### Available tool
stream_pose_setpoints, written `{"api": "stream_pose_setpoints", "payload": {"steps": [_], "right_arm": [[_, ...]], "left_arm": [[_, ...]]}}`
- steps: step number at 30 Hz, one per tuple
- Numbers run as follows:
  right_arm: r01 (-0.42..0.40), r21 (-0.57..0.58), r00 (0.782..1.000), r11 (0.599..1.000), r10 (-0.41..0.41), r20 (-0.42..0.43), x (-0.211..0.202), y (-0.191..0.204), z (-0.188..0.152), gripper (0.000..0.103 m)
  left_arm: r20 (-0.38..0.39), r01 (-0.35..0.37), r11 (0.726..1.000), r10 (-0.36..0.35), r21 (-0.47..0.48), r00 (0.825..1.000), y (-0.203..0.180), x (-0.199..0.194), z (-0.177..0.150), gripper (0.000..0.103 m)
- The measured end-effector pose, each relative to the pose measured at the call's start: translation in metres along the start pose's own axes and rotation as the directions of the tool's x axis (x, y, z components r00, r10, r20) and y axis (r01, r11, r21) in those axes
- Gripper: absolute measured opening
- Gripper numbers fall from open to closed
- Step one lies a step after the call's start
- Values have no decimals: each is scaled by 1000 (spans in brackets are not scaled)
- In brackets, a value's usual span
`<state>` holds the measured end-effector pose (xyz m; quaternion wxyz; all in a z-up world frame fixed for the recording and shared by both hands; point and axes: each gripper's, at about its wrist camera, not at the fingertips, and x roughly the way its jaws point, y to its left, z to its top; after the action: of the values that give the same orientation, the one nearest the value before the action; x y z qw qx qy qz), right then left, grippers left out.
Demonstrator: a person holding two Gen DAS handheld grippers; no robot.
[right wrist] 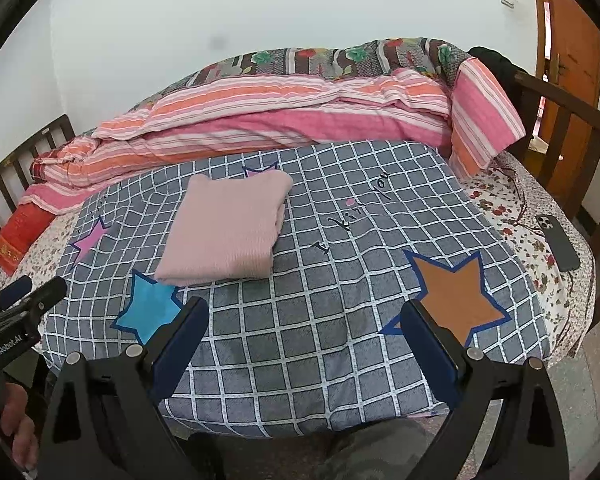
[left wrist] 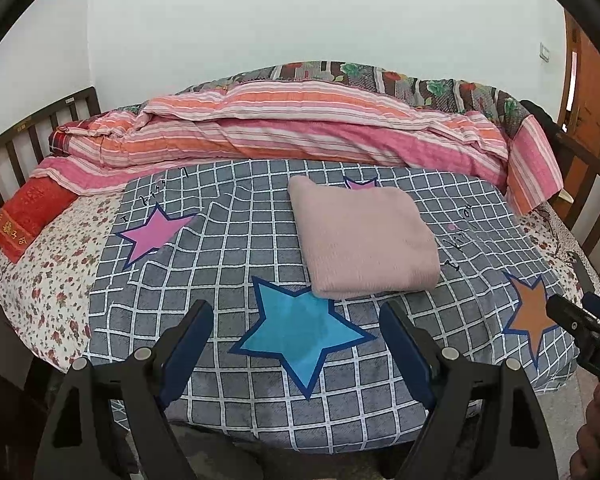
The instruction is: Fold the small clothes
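Left-wrist view shows you the left gripper [left wrist: 296, 320] low in the frame with its jaws spread wide over the blue star [left wrist: 300, 332] on the grey checked bedspread [left wrist: 228, 264], and nothing sits between the pads; it touches no cloth. Just beyond that star, up and to the right, the pink garment [left wrist: 364, 236] lies as a neat squared bundle, its near edge overlapping the star's upper point. Judging by that tidy shape, your fold on this piece looks finished and both hands are clear of it, so the next move probably calls for setting it aside or reaching for another item; none is visible on the bed, so you may have to look elsewhere. Right-wrist view gives you the right gripper [right wrist: 304, 320], also gaping wide and empty, hovering over bare checked fabric between the blue star and the orange star [right wrist: 456, 300]. Further right, a dark phone [right wrist: 558, 242] rests on the floral sheet [right wrist: 540, 280].
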<state>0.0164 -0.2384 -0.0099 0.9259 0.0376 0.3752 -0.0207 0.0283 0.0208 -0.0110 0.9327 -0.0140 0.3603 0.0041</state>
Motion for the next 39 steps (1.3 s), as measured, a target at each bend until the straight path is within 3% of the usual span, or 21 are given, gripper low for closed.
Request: {"api": "stream_pose_setpoints", "payload": {"steps": [39], "right_arm": [[-6,-7,1000,1000,6,7,8,6,5,95]], "left_arm": [[-10,-14,999,14,-31,1000,11,13,2,84]]}}
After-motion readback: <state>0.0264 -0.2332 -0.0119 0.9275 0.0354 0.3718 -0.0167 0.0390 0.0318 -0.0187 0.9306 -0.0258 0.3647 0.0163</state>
